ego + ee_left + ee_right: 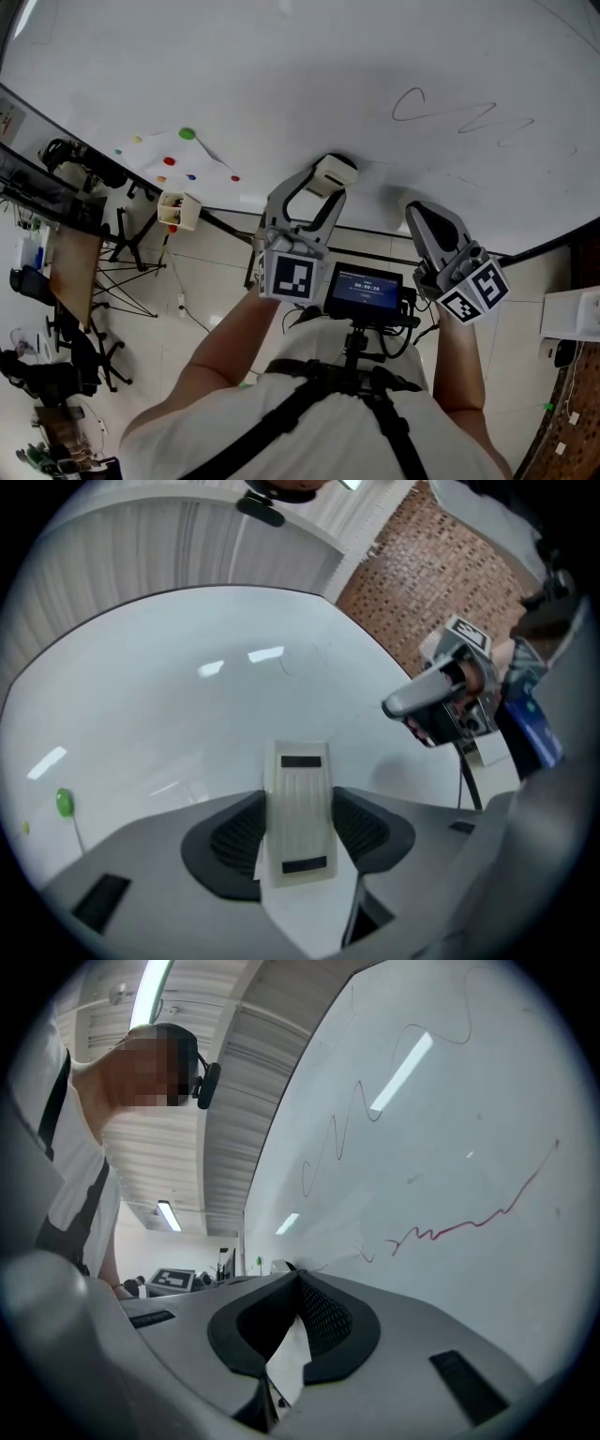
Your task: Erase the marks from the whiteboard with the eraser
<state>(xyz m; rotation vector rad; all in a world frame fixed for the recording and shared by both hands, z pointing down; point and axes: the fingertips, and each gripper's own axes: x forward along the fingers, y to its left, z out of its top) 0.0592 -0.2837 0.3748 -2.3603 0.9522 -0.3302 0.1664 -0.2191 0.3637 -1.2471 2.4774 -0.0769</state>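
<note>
In the head view, the left hand-held gripper [317,192] was clamped on the white eraser [335,172], which appeared to meet the whiteboard [281,66] just above its lower edge. A dark scribble [459,114] lay ahead of it and to its right, unerased. The right hand-held gripper [424,217] pointed at the board just beside it, and coloured magnets [187,134] sat well off to the left. In the left gripper view, both pads pinched the eraser, with bare board and open room ahead and to both sides. In the right gripper view, the jaws were together on nothing, and a red line [469,1225] ran ahead of them. Most of the erasing looked undone.
</note>
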